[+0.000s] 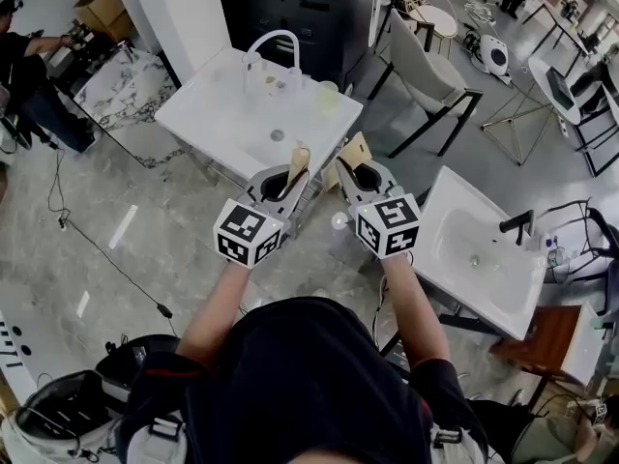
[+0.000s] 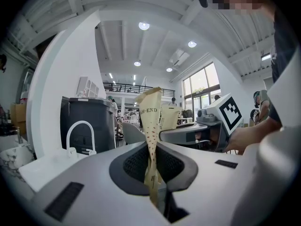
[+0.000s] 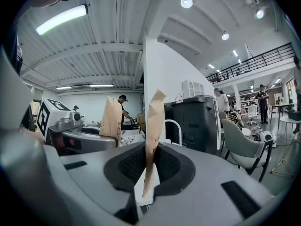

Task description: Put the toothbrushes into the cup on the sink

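Nearest, the left gripper [image 2: 153, 171] has its jaws closed on the left toothbrush packet [image 2: 151, 126], a tan paper sleeve that stands upright out of the pads. Just beside it, the right gripper [image 3: 147, 168] is clamped the same way on the right toothbrush packet [image 3: 153, 124], also upright. From the head view both grippers are held side by side in front of the person, the packets close together but apart. Beyond them stands the white sink [image 1: 218, 119], well clear of both packets, with a curved white faucet [image 1: 274, 41] at its back edge. A small pale thing at the sink's far right corner is probably the cup [image 1: 327, 93], though it is too small to be sure.
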A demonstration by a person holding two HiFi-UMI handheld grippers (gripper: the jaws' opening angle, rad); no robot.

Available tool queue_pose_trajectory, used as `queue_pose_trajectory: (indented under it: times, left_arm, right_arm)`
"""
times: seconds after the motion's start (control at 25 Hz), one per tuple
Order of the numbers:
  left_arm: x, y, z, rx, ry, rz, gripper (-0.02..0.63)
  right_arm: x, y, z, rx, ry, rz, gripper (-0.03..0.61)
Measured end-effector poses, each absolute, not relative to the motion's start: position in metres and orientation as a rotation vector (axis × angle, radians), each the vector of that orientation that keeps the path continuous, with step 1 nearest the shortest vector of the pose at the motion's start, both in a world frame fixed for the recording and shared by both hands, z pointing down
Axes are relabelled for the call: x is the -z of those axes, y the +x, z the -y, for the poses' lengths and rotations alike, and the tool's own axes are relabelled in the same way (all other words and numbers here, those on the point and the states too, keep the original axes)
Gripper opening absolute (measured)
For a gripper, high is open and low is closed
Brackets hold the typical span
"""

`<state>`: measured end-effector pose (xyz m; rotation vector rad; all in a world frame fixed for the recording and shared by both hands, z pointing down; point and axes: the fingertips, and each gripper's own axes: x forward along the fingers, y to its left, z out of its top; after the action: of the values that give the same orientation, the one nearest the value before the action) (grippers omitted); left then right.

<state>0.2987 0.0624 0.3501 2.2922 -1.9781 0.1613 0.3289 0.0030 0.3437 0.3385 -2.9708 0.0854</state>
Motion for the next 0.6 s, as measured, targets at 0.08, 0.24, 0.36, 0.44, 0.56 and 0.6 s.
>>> queue_pose_trajectory:
  times: [0.08,0.24,0.36,0.44,0.56,0.6]
  left_arm:
    - [-0.352,0.301,-0.056,-0.161,2.278,1.987,0.029]
    - [-0.361,0.315,-0.045,-0.151,2.251,2.011,0.029]
    - [-0.364,0.317,-0.041,-0.155,2.231,2.024,0.029]
    - [-0.365,0.314,-0.040,-0.162,2.217,2.028,0.029]
    - [-0.364,0.313,-0.037,-0.174,2.213,2.033,0.029]
    - [-0.363,0.312,-0.035,-0.176,2.211,2.038,0.029]
  right_arm:
    - [-0.346,0.330,0.004,-0.093,0.319,2.971,0.055]
    - [-0.355,0.343,0.015,-0.098,0.267,2.971,0.055]
    - [-0.358,0.343,0.018,-0.098,0.238,2.972,0.055]
    - [-0.359,0.339,0.020,-0.102,0.223,2.969,0.055]
    - [-0.361,0.337,0.021,-0.109,0.200,2.970,0.055]
    - [-0.360,0.336,0.022,-0.109,0.195,2.972,0.055]
